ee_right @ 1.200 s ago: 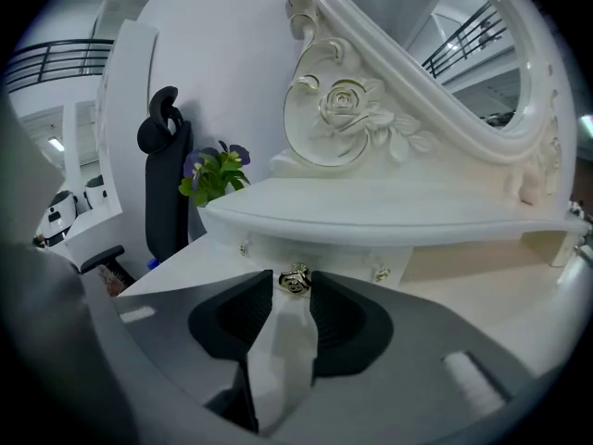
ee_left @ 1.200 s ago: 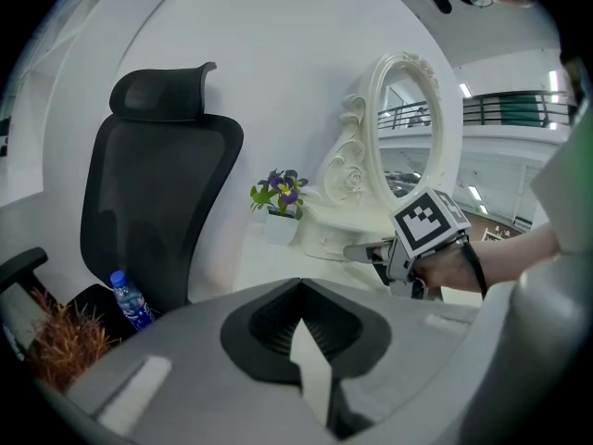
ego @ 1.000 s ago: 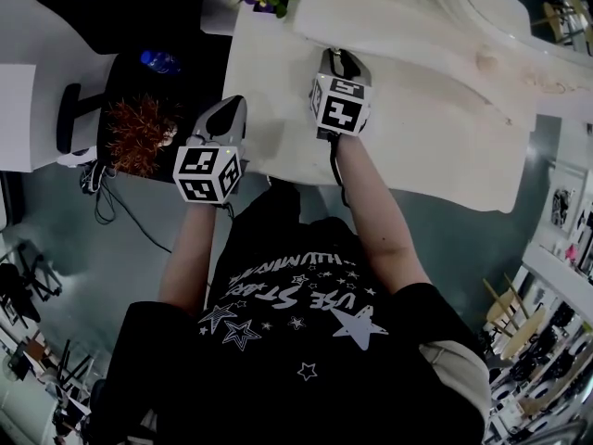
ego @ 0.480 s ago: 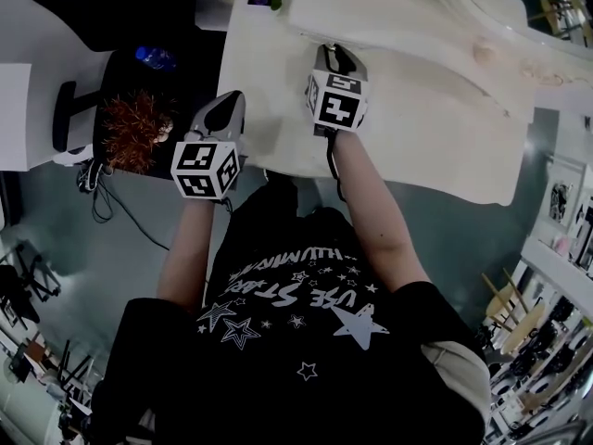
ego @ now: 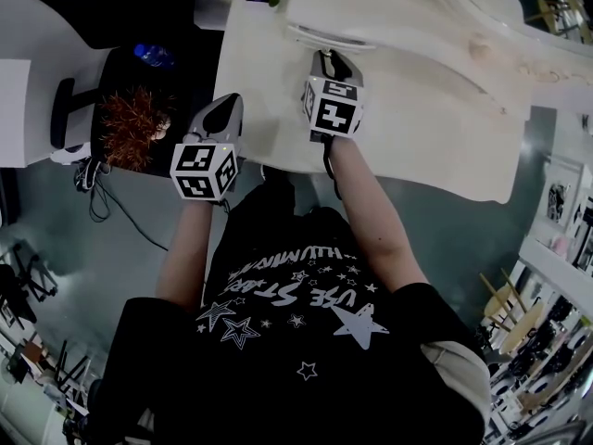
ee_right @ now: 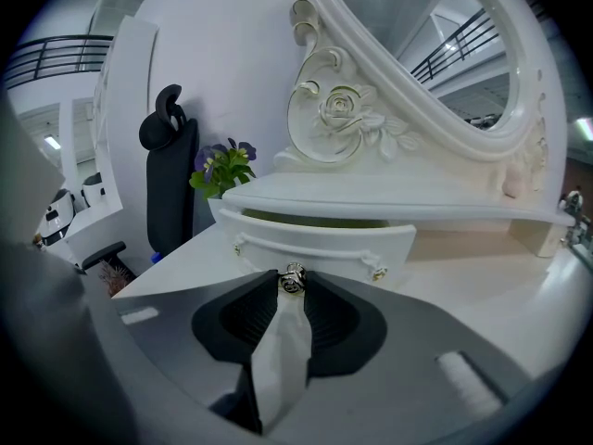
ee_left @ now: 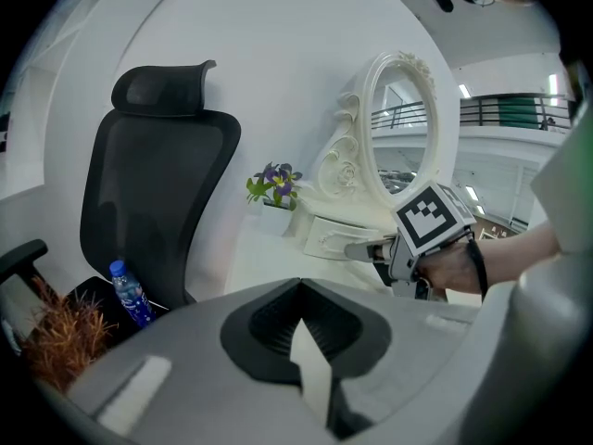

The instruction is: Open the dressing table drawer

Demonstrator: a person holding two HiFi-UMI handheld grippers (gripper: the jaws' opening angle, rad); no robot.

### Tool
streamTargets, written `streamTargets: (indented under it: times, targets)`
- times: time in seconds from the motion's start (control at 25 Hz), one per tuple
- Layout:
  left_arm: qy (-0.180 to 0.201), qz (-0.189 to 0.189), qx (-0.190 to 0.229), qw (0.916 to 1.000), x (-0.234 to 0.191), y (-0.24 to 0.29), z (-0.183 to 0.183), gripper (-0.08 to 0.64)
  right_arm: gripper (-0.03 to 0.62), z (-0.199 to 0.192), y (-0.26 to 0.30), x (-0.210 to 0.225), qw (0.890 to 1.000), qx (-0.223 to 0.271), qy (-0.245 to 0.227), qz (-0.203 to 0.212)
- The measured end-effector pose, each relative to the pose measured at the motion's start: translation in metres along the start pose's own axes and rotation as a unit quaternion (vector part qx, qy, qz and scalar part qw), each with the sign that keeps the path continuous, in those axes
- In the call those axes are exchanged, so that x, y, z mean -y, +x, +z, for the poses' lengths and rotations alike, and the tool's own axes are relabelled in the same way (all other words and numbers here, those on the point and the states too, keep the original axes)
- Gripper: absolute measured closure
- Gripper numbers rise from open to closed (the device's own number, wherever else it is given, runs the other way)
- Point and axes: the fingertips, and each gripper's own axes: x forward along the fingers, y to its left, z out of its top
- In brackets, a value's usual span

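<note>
Right gripper view tells it: the right gripper (ee_right: 293,287) has its jaws pinched on the little metal knob (ee_right: 294,276) of the drawer (ee_right: 324,241), which sits below the mirror (ee_right: 435,44), partly out (gap on top). Left gripper (ee_left: 298,295) idles, jaws together, empty. Next I'd say a straight, level pull toward the person.

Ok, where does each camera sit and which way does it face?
Head view: on the person's head, facing steeply down at the white dressing table top; forearms, black star-print shirt, left gripper and right gripper show.
Left gripper view: on the left gripper, facing a black mesh office chair and oval white-framed mirror; its shut, empty jaws and the right gripper show.
Right gripper view: on the right gripper, facing the curved white drawer front; its jaws clamp the small metal knob.
Shared: both gripper views show the purple potted flowers.
</note>
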Motion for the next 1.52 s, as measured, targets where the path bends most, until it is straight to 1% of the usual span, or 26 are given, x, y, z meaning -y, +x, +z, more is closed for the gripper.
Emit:
streamTargets:
  times: [0.68,1.52]
  targets:
    - [0.0,0.005,0.007,1.0,0.008,-0.018,-0.008,0.56,0.472,-0.021,-0.024,-0.009,1.0,-0.009,0.004,0.005]
    - [0.001,0.003,0.006,1.0,0.018,-0.024,-0.014,0.56,0.471,-0.032,-0.038,-0.015,1.0,-0.007,0.009,0.011]
